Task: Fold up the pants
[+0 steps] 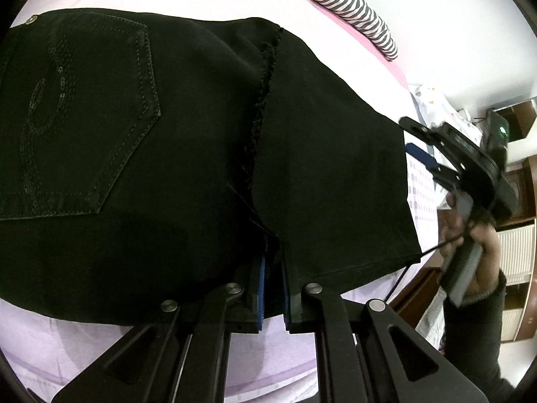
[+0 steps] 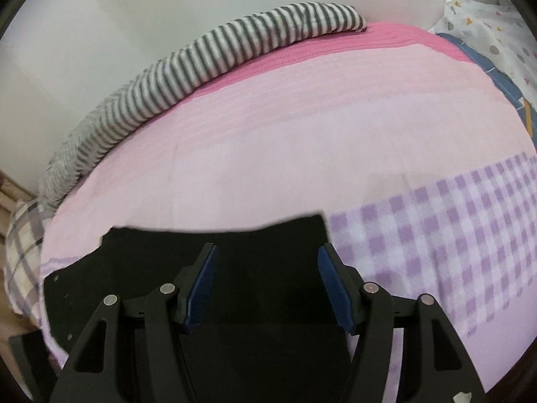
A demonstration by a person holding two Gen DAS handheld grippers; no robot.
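The black pants (image 1: 167, 134) lie folded on the pink bed (image 2: 302, 127), a striped cloth (image 2: 188, 67) bunched along the wall behind. The left gripper (image 1: 272, 288) has its fingers pressed together, pinching a fold of the pants, which hides the tips. Only the left view shows the right gripper (image 1: 423, 144) from outside, in a hand (image 1: 483, 235) beside the pants' edge. The right view shows its fingers (image 2: 201, 282) spread over the pants, gripping nothing.

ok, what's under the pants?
The pants lie on the pink sheet, which shows on every side of them; a checked purple blanket sits just off their edge. Whatever lies directly beneath the dark fabric is covered.
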